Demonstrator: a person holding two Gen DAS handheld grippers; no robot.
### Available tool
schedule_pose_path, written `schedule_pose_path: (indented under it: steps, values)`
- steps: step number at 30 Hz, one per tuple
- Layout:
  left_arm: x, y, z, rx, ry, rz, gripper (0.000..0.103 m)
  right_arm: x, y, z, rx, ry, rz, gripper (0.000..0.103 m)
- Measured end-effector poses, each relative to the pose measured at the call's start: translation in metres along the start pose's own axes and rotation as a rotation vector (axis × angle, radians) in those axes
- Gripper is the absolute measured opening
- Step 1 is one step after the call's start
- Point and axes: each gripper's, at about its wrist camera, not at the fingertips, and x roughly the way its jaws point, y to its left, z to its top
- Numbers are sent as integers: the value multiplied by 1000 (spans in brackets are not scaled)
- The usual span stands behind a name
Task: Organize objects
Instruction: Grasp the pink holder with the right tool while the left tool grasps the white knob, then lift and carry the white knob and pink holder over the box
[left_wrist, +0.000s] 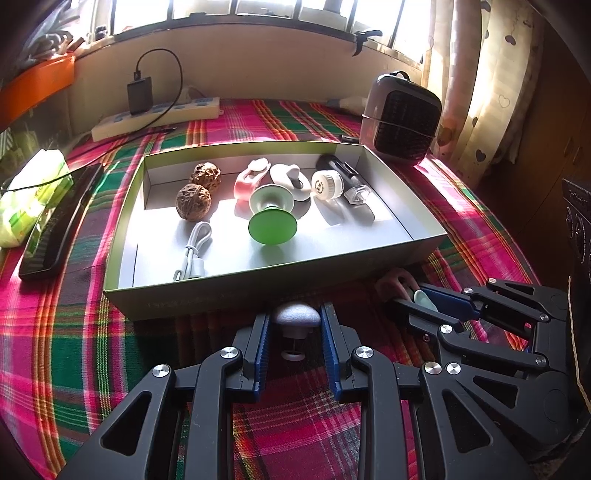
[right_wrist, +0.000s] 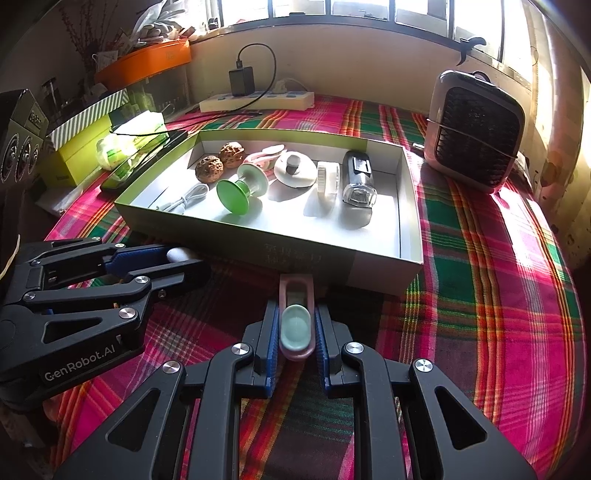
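A: Where is each piece relative to the jaws?

B: The white knob (left_wrist: 294, 316), a rounded mushroom shape with a short stem, sits squarely between the left gripper (left_wrist: 294, 328)'s jaws, which are closed on its cap, right at the near wall of the box (left_wrist: 236, 291). The right gripper (right_wrist: 295, 332)'s jaws are clamped on the pink clip (right_wrist: 296, 317), a long oval loop with a pale mint pad on top, its far end touching the box wall.

A: Materials?

B: Both look like smooth plastic. The jaw pads are ribbed and blue, on black linkages.

A: And inside the box?

B: It is shallow grey card holding 2 wrinkled walnuts (left_wrist: 194, 202), a coiled white cable (left_wrist: 192, 254), a glossy green spool (left_wrist: 272, 220), a white disc (right_wrist: 295, 170) and a black flashlight (right_wrist: 358, 181). The box rests on a plaid cloth (left_wrist: 74, 350) covering the bench, with a small fan (right_wrist: 476, 133) behind.
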Motion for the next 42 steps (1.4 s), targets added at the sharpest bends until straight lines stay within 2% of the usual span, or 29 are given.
schedule_pose_path:
  steps: [25,42]
  values:
    - [-30,7,17,-6,-78,-1,24,-25,3,19,-5,-65,9,19]
    - [-27,18,45,-10,-106,16,24,-23,-3,45,3,-94,2,19]
